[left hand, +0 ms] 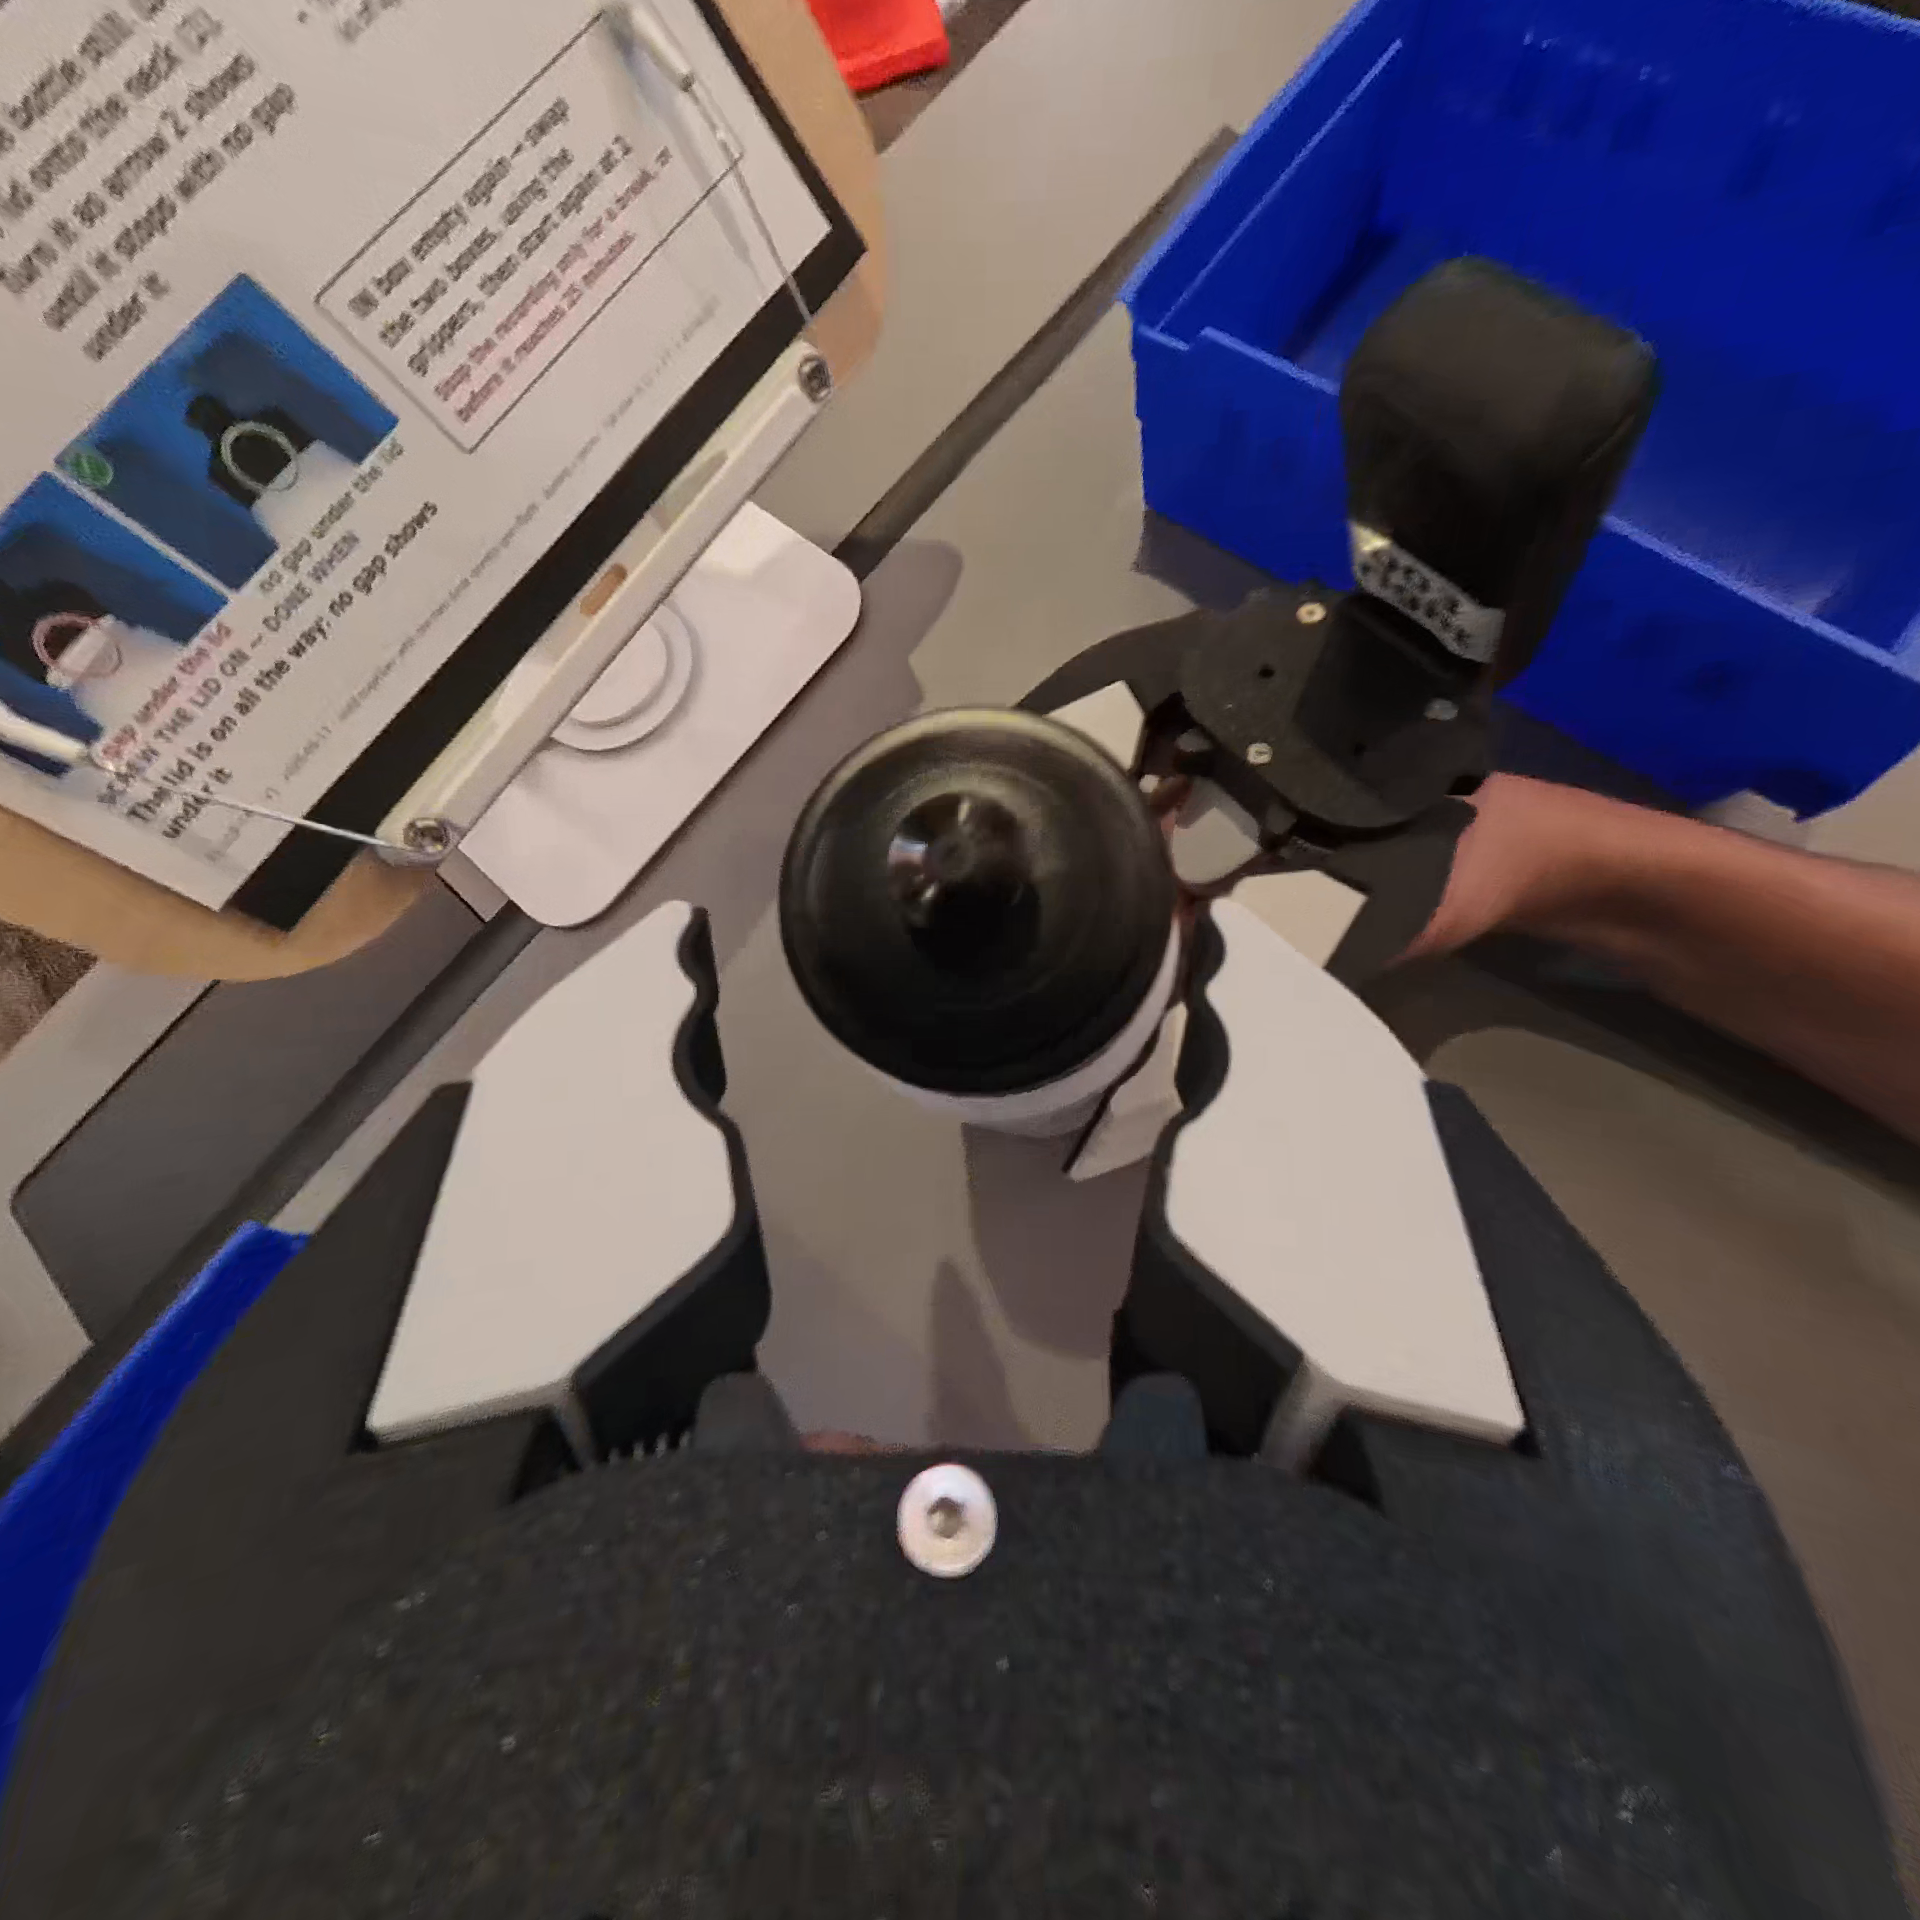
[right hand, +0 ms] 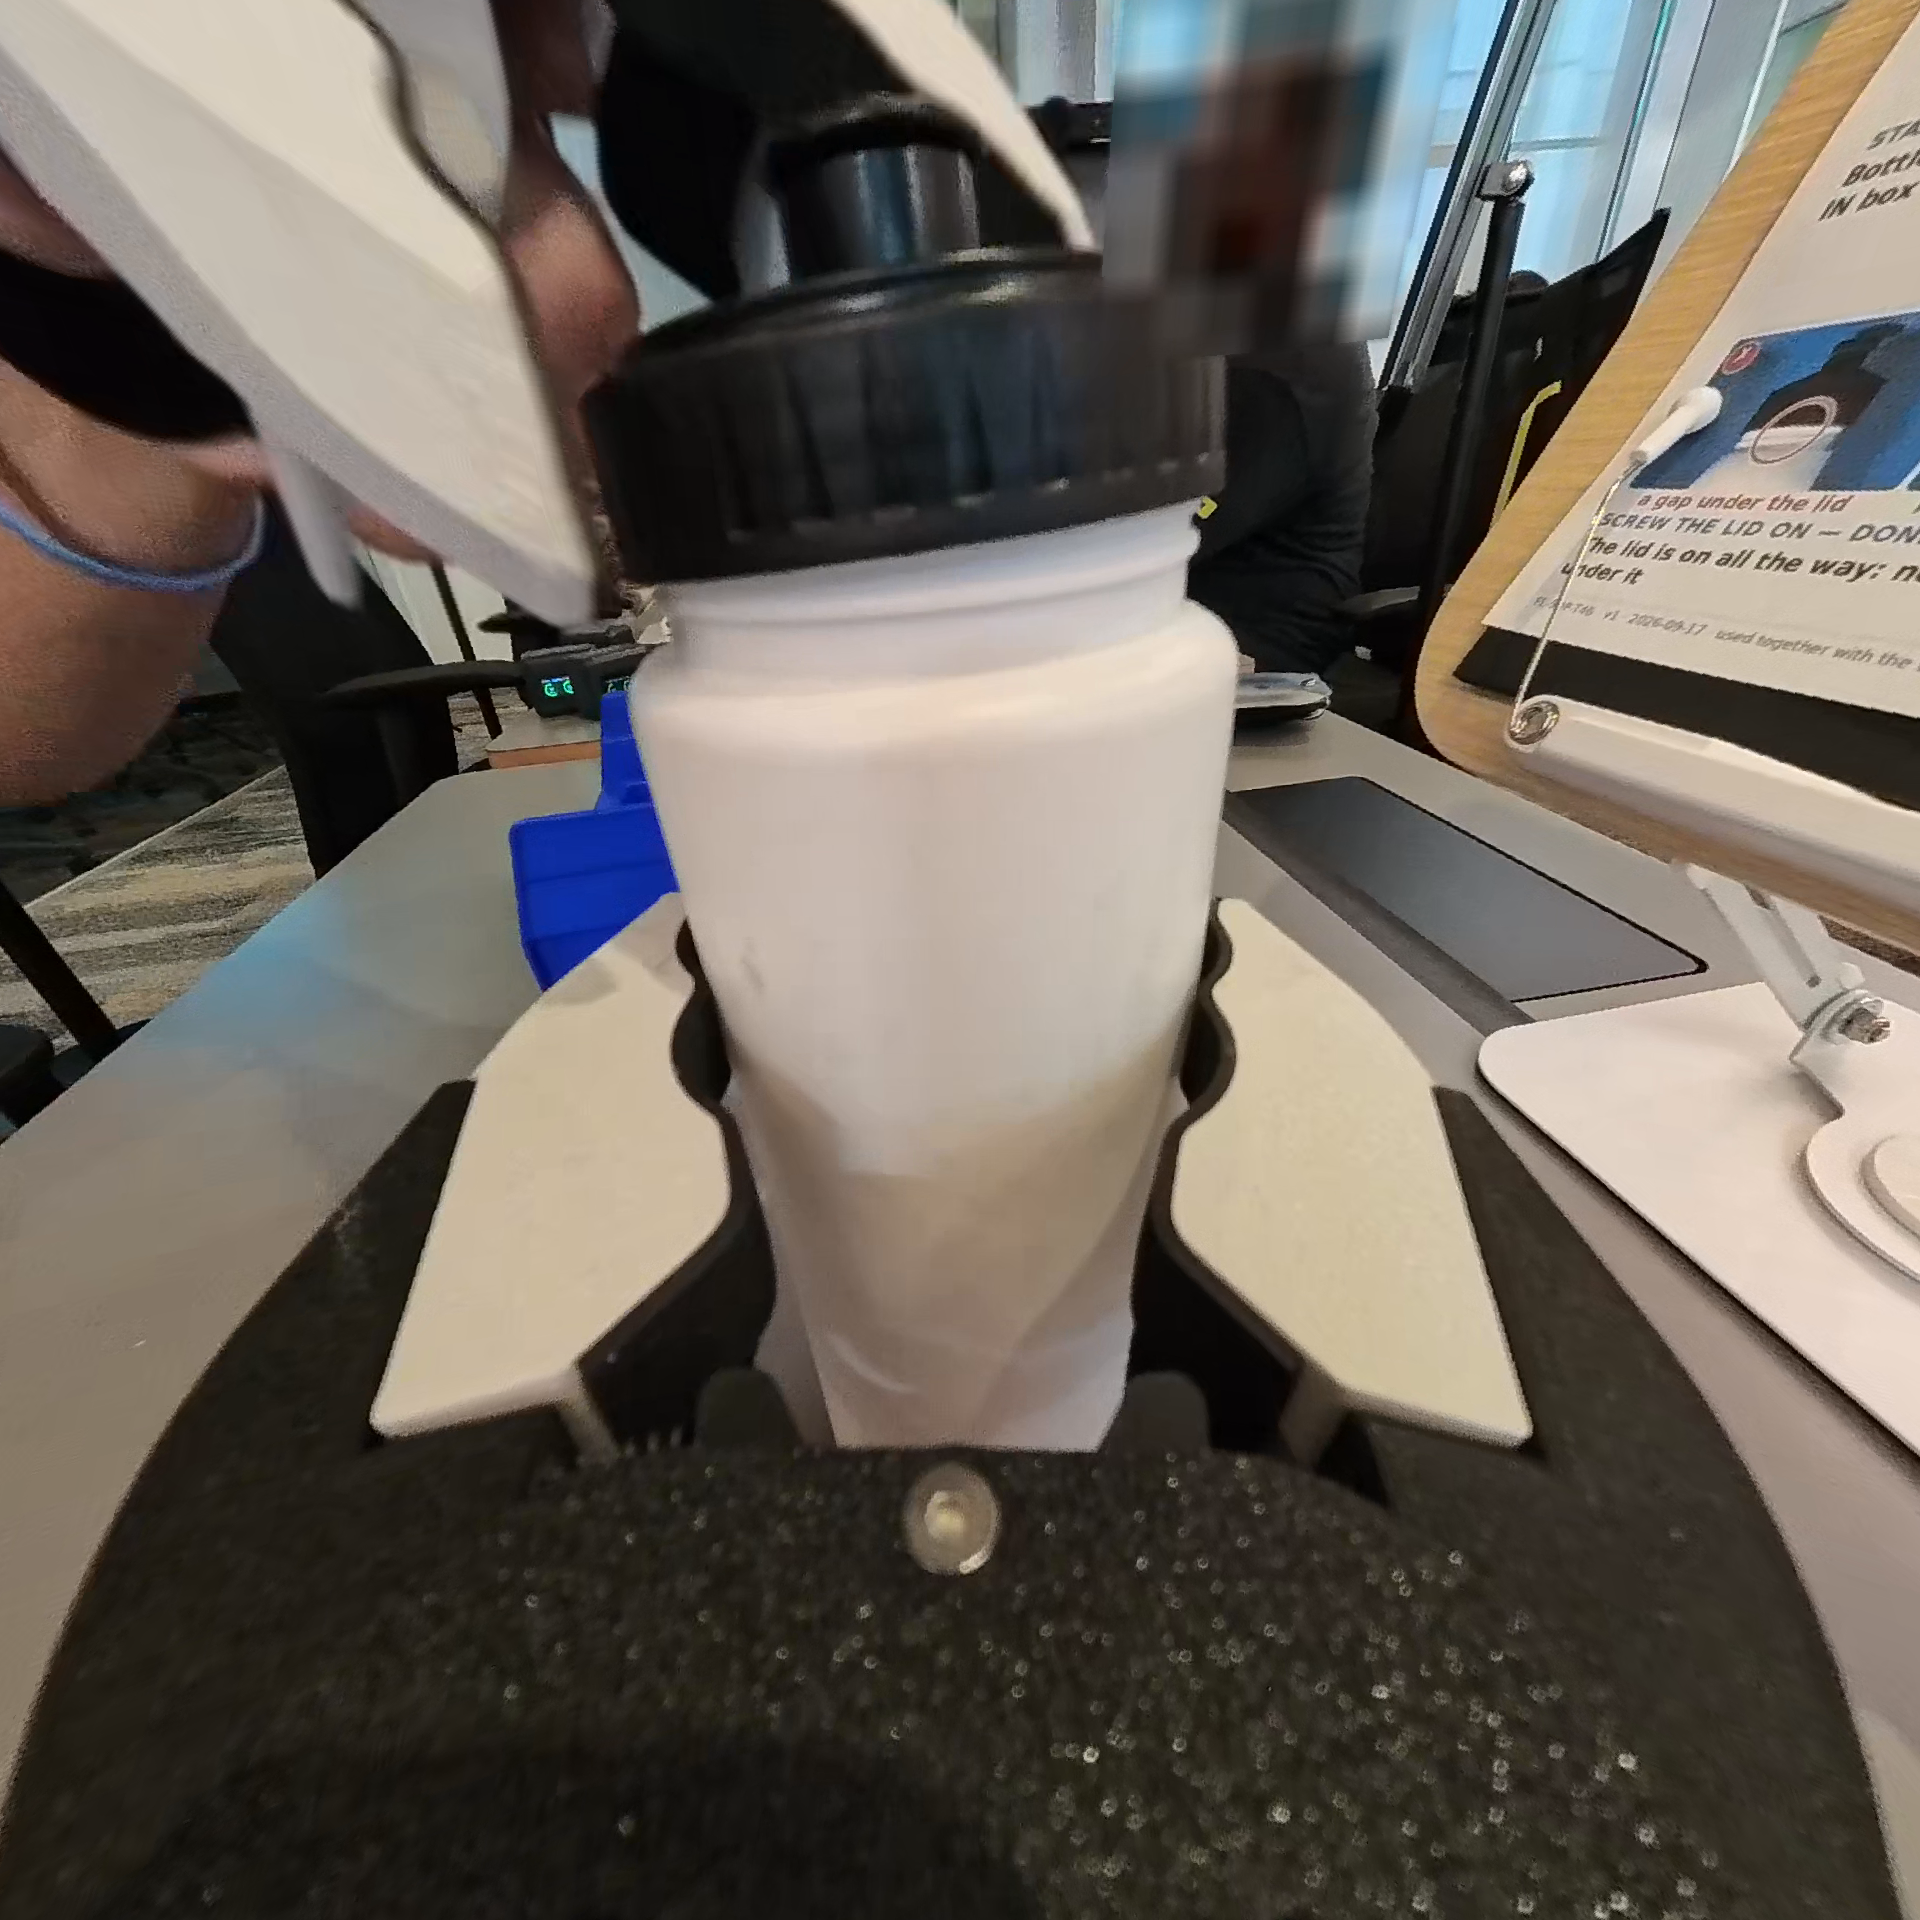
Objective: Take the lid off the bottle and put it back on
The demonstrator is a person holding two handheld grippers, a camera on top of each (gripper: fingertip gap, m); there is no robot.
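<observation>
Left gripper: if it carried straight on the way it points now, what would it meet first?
Most likely the bottle's black lid, directly ahead between the left gripper's open fingers; how near it is can't be judged.

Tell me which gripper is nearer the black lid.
Left. The left gripper straddles the lid from above, jaws wide; the right gripper grips the white bottle lower down, below the lid.

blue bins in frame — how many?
2: one blue bin at upper right of the left wrist view, another at its lower left edge. More may sit out of frame.
</observation>
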